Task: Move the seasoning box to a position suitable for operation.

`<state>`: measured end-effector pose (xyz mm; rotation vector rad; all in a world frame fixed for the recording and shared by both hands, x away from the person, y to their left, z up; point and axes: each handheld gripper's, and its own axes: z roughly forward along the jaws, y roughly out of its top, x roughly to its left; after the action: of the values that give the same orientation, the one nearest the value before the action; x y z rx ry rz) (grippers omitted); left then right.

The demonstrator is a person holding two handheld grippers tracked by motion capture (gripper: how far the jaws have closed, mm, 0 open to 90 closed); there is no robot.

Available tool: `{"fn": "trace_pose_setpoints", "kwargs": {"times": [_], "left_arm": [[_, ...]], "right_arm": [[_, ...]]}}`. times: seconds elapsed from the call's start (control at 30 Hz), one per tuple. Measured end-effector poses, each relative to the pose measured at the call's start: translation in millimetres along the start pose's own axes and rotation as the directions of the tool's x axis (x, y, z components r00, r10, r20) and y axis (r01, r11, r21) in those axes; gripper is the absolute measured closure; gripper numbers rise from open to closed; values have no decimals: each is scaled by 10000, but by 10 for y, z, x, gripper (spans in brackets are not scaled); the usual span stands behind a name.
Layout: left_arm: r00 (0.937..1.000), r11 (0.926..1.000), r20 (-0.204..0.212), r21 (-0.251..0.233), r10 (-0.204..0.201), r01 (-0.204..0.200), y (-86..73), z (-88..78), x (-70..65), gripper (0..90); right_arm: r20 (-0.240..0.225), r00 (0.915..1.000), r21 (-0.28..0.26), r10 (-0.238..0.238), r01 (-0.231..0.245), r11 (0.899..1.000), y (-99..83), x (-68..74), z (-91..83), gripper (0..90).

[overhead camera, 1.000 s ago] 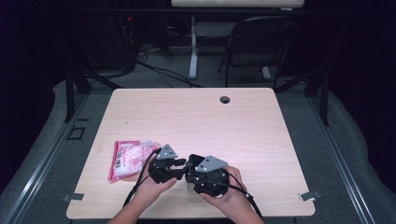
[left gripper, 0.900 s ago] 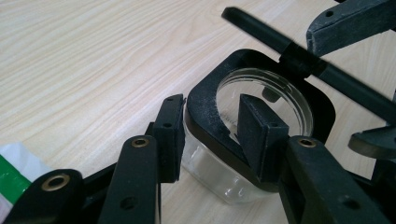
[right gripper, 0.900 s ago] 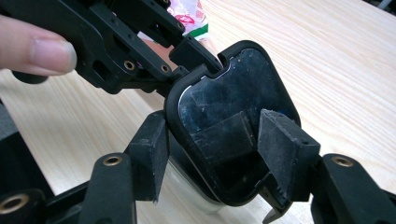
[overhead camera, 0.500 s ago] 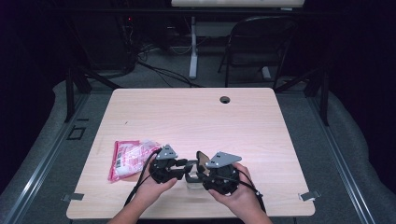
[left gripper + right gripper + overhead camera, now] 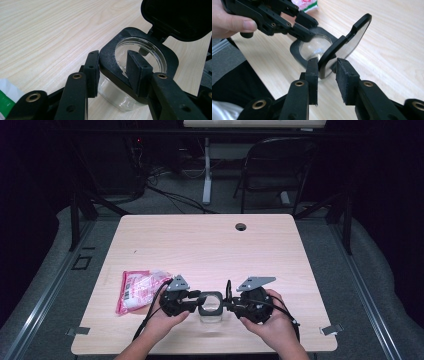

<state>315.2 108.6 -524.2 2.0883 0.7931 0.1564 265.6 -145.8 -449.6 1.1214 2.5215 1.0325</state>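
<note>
Near the table's (image 5: 150, 235) front edge, a clear glass jar (image 5: 211, 314) stood between both grippers; the left gripper (image 5: 113, 72) gripped its black rim collar, one pad outside, one inside the mouth, as its own view showed; the right gripper (image 5: 327, 75), jaws just closing, bracketed the raised hinged lid (image 5: 347, 42), whether pressing it could not be told; the high view added a pink packet (image 5: 140, 289) lying at left.

Print on the pink packet (image 5: 140, 289) too small to read; jar (image 5: 117, 92) base behind tongs.
</note>
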Motion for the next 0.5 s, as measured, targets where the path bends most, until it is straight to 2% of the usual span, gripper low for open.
{"fn": "trace_pose_setpoints", "kwargs": {"times": [0.1,0.23,0.27,0.4,0.5], "left_arm": [[10000,10000,60,-97,-9,10,-7,5,6,633],[10000,9999,71,-101,7,-7,-7,6,6,633],[10000,10000,-52,-94,3,-4,-6,6,0,633],[10000,10000,-64,-46,-11,10,-2,0,-3,633],[9998,9999,-154,-1,-148,148,0,-8,2,629]], "right_arm": [[-272,9990,156,354,-350,9993,-20,-68,-18,734],[-441,9979,281,468,-456,9986,-27,-101,-21,741],[-397,9980,281,491,-480,9985,-26,-96,-19,741],[-182,9989,201,425,-421,9989,-22,-81,-13,756],[-41,9989,-92,475,-476,9988,-32,-99,6,778]]}}
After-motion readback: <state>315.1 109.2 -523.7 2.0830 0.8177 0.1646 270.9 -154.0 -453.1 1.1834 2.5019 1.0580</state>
